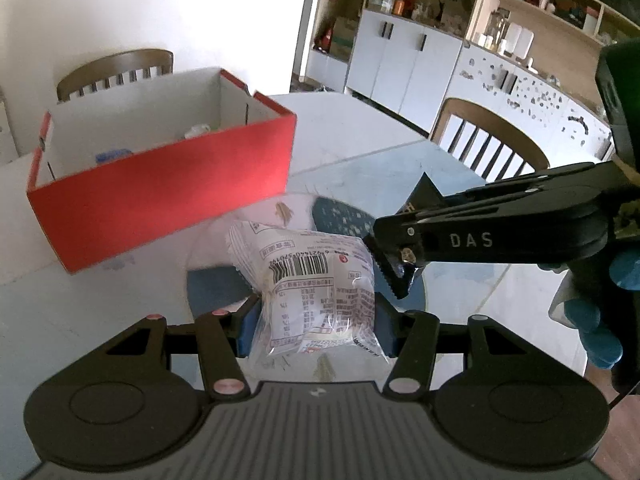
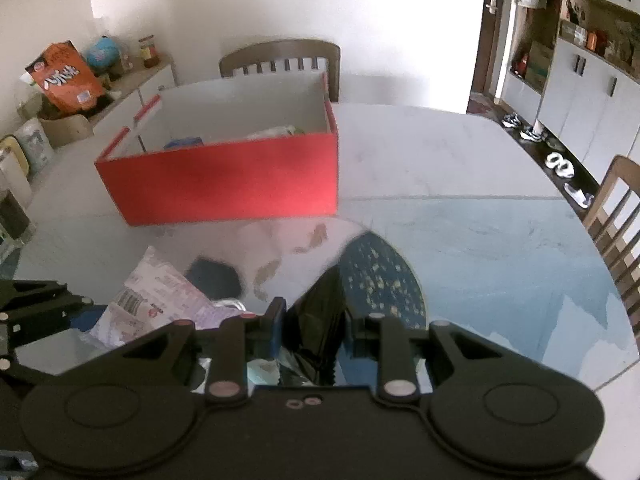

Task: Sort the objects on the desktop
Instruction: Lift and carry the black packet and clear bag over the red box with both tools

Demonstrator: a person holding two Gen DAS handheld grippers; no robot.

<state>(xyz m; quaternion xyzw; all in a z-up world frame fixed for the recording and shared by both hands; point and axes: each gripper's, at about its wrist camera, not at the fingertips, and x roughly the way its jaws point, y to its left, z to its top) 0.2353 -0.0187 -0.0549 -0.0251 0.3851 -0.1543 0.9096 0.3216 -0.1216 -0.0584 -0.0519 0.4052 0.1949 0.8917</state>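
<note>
With both grippers loaded, the step in hand looks like carrying items to the red box [image 1: 160, 188], which fills the upper left of the left wrist view and the upper centre of the right. The left gripper [image 1: 316, 320] has its jaws pinching a clear snack packet [image 1: 316, 280] at lower centre; its barcode begins 6 921440, the other print too small to read. The right gripper [image 2: 312, 336] clamps a dark pouch [image 2: 320, 320] at lower centre. "DAS" is printed on the right gripper's arm. Next, I judge, each must lift clear of the box's near wall, then let go inside
</note>
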